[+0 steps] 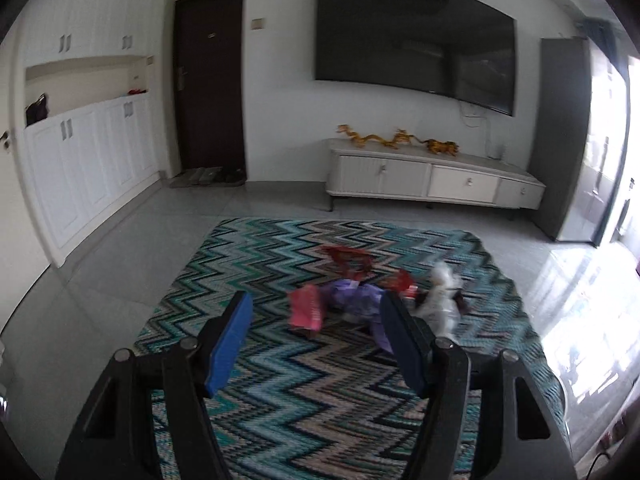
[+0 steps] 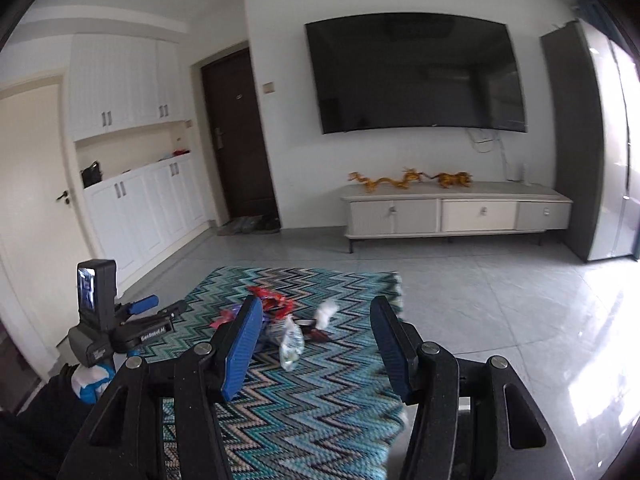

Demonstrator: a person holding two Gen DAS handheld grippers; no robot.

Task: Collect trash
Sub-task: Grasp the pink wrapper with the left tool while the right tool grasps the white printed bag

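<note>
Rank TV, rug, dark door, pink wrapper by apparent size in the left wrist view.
1. Rug, though it lies nearest the camera.
2. TV.
3. Dark door.
4. Pink wrapper.

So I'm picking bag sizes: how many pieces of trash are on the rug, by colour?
Red wrappers: 2
Pink packet: 1
Purple bag: 1
White or clear plastic: 1
Total: 5, though blur may hide more in the pile on the rug.
</note>
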